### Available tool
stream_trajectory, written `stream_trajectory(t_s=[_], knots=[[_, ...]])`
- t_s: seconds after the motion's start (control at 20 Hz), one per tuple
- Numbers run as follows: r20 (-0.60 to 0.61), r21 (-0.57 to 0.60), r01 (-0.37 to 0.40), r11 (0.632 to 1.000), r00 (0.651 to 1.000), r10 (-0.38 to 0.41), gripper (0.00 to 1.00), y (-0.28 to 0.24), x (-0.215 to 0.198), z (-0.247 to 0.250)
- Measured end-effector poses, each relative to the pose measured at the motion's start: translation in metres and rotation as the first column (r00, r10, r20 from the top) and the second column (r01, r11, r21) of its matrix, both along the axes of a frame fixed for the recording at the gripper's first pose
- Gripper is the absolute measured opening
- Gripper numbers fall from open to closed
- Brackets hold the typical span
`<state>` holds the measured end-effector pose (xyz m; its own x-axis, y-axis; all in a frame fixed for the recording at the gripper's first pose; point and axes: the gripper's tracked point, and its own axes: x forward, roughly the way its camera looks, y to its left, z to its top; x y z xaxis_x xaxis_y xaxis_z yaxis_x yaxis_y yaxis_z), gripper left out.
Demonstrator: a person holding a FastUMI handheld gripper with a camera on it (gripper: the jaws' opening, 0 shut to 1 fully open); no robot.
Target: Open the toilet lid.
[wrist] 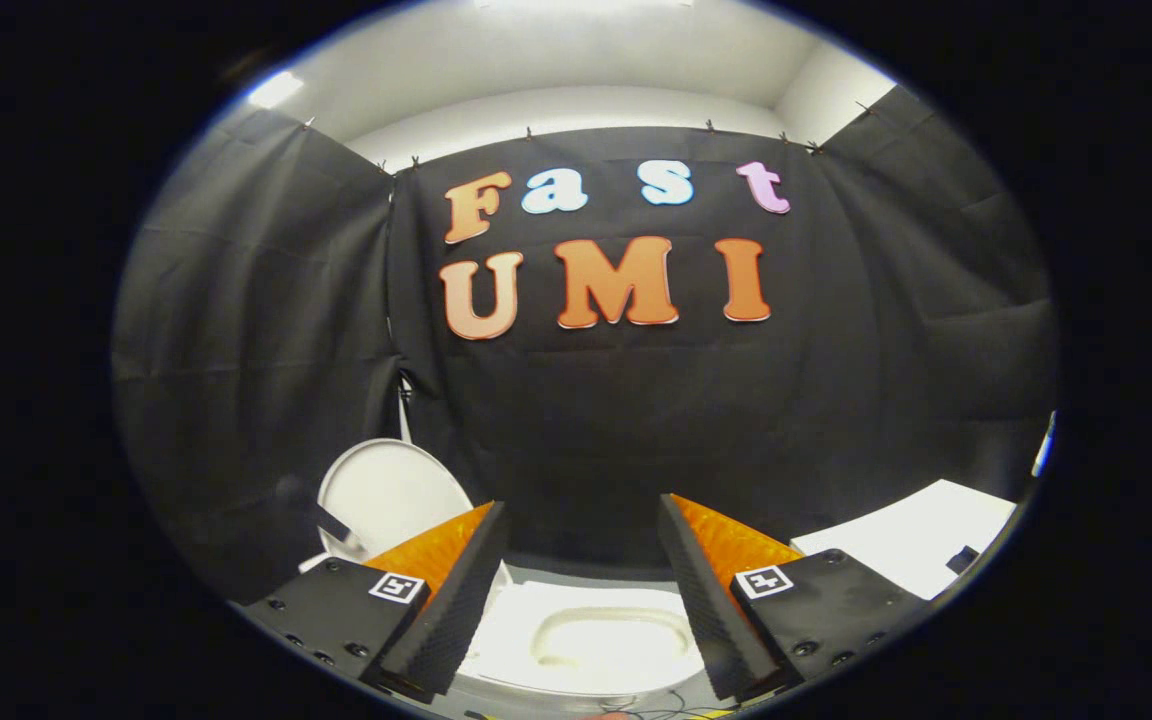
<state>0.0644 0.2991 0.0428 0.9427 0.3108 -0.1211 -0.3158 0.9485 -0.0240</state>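
Note:
A white toilet (521, 640) lies below and between my fingers, its seat ring and the bowl opening (611, 632) uncovered. The round white lid (391, 492) stands upright at the toilet's left end, just beyond my left finger (436, 555), leaning toward the black cloth wall. A dark hinge piece (333, 524) shows at the lid's lower left. My gripper (581, 502) is open, its fingers wide apart above the bowl with nothing between them and touching nothing.
Black cloth walls close the booth behind and on both sides. A white flat-topped block (911, 545) with a small dark item on it sits to the right, beyond my right finger. Thin cables (666, 708) lie on the floor in front of the toilet.

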Motion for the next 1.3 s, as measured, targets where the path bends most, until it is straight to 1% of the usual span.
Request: stream_trajectory(t_s=[0.15, 0.3, 0.4, 0.55, 0.75, 0.85, 0.95, 1.05, 1.2, 1.3], knots=[[-0.010, -0.001, 0.048, 0.999, 0.999, -0.048, 0.97, -0.069, -0.012, -0.021], [0.026, -0.023, 0.117, 0.993, 0.993, -0.116, 0.96, -0.131, -0.017, -0.025], [0.047, -0.046, 0.152, 0.987, 0.988, -0.150, 0.96, -0.162, -0.020, -0.025], [0.059, -0.035, 0.198, 0.980, 0.979, -0.195, 0.96, -0.199, -0.027, -0.027], [0.051, -0.057, 0.236, 0.970, 0.971, -0.233, 0.96, -0.229, -0.031, -0.048], [0.090, -0.022, 0.281, 0.960, 0.956, -0.278, 0.96, -0.244, -0.035, -0.045], [0.111, -0.019, 0.321, 0.947, 0.942, -0.318, 0.96, -0.255, -0.041, -0.059], [0.073, -0.059, 0.319, 0.946, 0.946, -0.315, 0.96, -0.256, -0.042, -0.085], [0.054, -0.026, 0.305, 0.952, 0.951, -0.304, 0.96, -0.252, -0.039, -0.084], [0.053, -0.042, 0.298, 0.954, 0.954, -0.295, 0.96, -0.253, -0.042, -0.087]])
